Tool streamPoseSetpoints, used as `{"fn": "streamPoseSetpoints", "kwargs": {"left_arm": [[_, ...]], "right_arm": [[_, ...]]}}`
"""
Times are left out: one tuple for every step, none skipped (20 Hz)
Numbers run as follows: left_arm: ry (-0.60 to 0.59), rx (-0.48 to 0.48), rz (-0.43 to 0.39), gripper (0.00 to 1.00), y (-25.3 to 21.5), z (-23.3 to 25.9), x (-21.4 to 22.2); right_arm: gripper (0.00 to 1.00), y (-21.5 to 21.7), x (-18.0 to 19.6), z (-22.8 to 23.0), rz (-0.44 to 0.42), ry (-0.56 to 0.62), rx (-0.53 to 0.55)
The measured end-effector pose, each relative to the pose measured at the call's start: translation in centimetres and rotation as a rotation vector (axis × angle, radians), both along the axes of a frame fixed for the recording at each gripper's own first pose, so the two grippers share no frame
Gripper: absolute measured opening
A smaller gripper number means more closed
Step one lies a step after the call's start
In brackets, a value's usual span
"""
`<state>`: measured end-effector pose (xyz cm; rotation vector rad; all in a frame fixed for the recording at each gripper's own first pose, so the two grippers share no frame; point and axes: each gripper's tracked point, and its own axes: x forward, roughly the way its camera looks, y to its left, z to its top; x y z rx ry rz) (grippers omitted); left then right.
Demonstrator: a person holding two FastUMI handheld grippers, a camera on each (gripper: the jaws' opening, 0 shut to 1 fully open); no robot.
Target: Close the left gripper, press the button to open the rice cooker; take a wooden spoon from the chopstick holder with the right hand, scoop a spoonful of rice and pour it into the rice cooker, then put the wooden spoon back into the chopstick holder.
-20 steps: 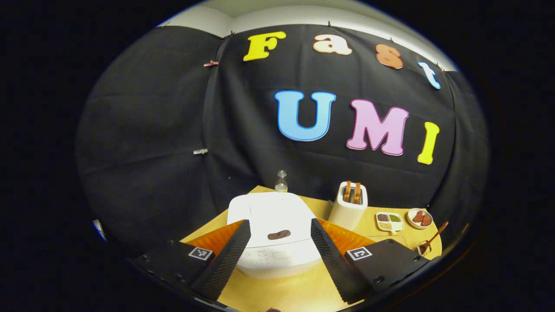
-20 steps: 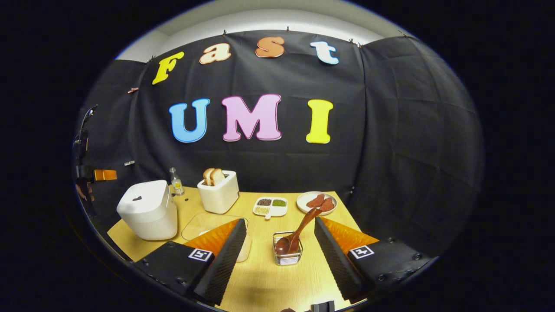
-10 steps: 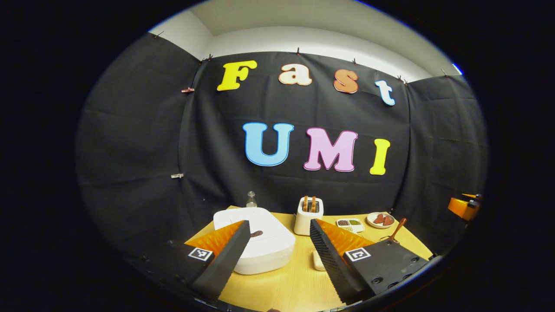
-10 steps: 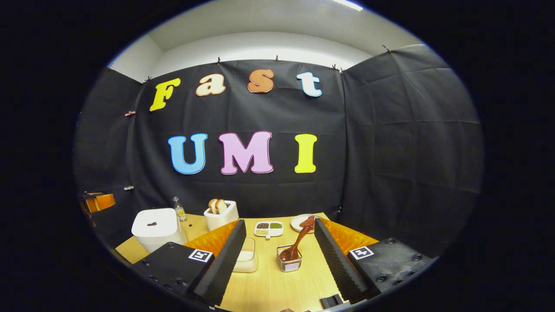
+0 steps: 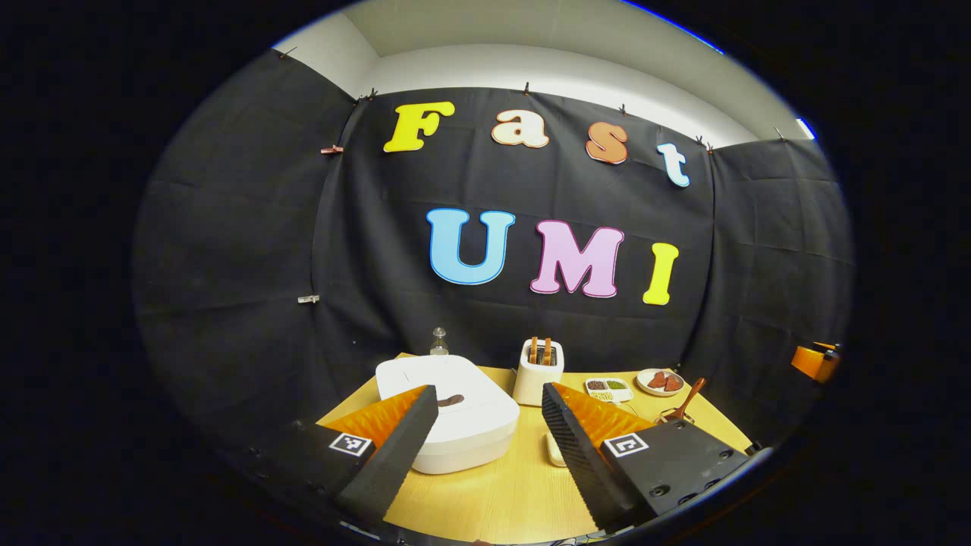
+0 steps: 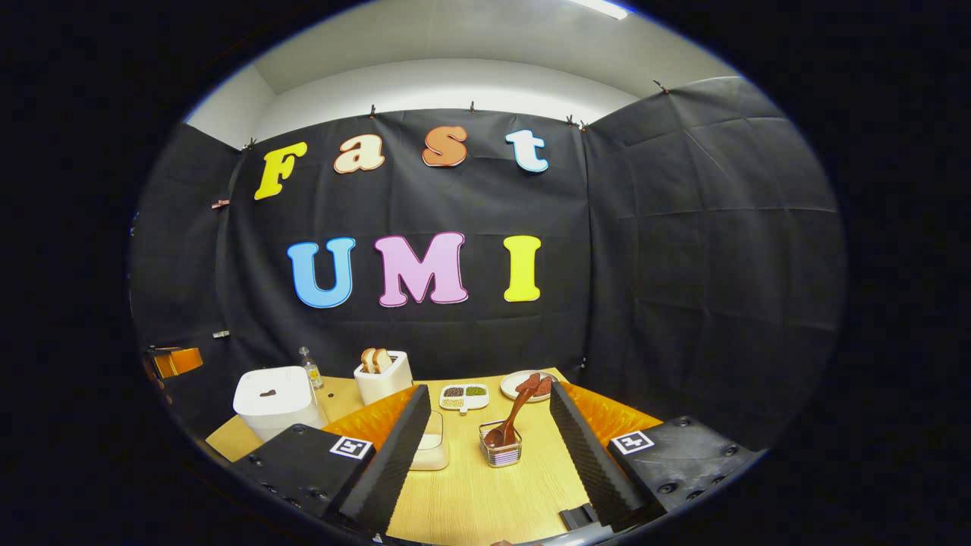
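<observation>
The white rice cooker (image 5: 463,425) stands shut on the wooden table, with a dark button (image 5: 450,400) on its lid. My left gripper (image 5: 488,390) hangs open in front of it, apart from it. In the right gripper view the cooker (image 6: 273,394) sits at the far left. A wooden spoon (image 6: 516,411) leans in a wire chopstick holder (image 6: 501,449), bowl down. My right gripper (image 6: 489,388) is open, short of the holder, touching nothing. A shallow container of rice (image 6: 432,449) lies beside my left-hand finger.
A white toaster (image 6: 383,375) with bread slices, a small bottle (image 6: 307,368), a divided dish of grains (image 6: 464,394) and a plate (image 6: 523,384) line the back of the table (image 6: 485,493). An orange part of the other gripper (image 6: 174,360) shows at far left.
Both grippers have drawn back and tilted up, so the table items look smaller and lower. The left gripper has moved away from the cooker's lid. Both stay open.
</observation>
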<state>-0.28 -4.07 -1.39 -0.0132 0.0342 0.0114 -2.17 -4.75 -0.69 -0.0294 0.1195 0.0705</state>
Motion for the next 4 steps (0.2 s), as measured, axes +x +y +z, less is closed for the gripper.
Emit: {"fn": "streamPoseSetpoints", "kwargs": {"left_arm": [[0.003, 0.007, 0.004, 0.95, 0.2, -0.1, 0.1], [0.011, 0.016, 0.008, 0.95, 0.3, -0.2, 0.2], [0.017, 0.024, 0.008, 0.95, 0.3, -0.4, 0.5], [0.021, 0.031, 0.0, 0.95, 0.6, -0.7, 0.1]], "right_arm": [[0.98, 0.2, 0.1, -0.2, 0.003, 0.007, -0.002], [0.98, 0.6, 0.1, -0.5, 0.01, 0.018, 0.0], [0.98, 1.0, 0.2, -0.6, 0.017, 0.019, 0.002], [0.98, 1.3, 0.4, -0.7, 0.023, 0.021, 0.001]]}}
